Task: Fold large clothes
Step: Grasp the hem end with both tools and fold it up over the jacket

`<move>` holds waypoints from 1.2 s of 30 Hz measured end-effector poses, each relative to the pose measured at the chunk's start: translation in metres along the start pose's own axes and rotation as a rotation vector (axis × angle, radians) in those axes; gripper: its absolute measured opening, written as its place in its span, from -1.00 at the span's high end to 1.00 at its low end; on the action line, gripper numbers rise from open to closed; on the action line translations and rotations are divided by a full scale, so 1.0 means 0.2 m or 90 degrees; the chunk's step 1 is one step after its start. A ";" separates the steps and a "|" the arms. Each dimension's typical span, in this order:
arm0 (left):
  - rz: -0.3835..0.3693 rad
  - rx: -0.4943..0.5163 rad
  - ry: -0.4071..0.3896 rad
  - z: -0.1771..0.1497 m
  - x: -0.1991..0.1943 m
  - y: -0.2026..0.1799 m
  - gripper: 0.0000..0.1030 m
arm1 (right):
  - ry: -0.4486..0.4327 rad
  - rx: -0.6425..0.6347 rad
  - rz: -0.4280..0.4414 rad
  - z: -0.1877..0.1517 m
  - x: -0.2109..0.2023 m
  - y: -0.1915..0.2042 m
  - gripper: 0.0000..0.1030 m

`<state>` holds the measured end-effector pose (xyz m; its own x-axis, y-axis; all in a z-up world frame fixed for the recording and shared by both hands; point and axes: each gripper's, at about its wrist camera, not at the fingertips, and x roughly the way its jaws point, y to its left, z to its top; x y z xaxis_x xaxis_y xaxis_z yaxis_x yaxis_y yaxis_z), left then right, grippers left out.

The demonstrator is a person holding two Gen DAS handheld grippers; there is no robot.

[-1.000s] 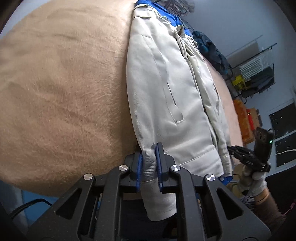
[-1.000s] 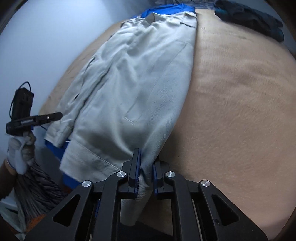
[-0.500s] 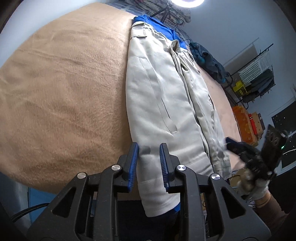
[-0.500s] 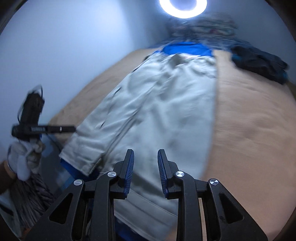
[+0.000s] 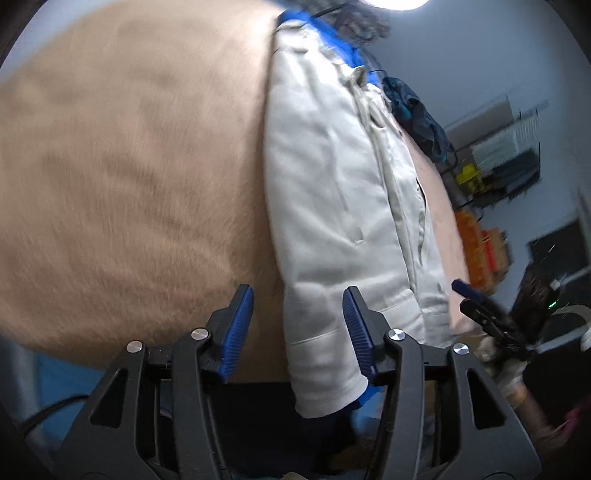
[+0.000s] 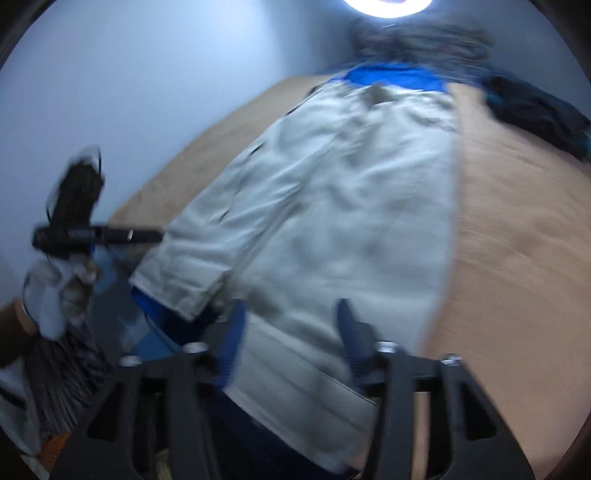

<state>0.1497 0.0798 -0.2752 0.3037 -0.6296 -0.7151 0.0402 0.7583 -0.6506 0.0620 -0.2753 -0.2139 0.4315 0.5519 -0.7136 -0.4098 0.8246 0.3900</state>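
A pale beige jacket [image 5: 332, 192] with a blue lining lies lengthwise on the tan blanket [image 5: 129, 166], its hem hanging over the near edge. It also shows in the right wrist view [image 6: 332, 206]. My left gripper [image 5: 298, 325] is open and empty, its jaws wide apart at the hem's left corner. My right gripper [image 6: 288, 332] is open and empty over the hem's right part. Each gripper shows in the other's view, the right one [image 5: 480, 306] and the left one [image 6: 96, 234]. Both views are blurred.
A dark blue garment [image 6: 535, 110] lies on the blanket [image 6: 517, 258] at the far right. A ring light [image 6: 388, 5] shines at the far end. Shelves and orange and yellow boxes [image 5: 476, 243] stand beside the bed on the right.
Both grippers were shut on the jacket's hem one second ago. They let go, opened wide and drew back a little. The hem dropped over the bed's edge.
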 end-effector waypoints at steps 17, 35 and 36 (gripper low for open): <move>-0.161 -0.092 0.081 0.02 0.15 0.05 0.01 | 0.077 0.222 0.269 -0.17 0.15 -0.38 0.02; -0.194 -0.068 0.016 0.05 -0.02 -0.12 0.68 | -0.010 0.316 0.362 -0.04 0.08 -0.35 0.76; -0.198 -0.072 0.014 0.06 -0.02 -0.12 0.69 | -0.018 0.325 0.365 -0.04 0.07 -0.35 0.76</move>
<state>0.1595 0.0673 -0.2539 0.2727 -0.8327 -0.4820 0.0209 0.5060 -0.8623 0.0912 -0.3266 -0.2559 0.2872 0.9077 -0.3059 -0.1567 0.3595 0.9199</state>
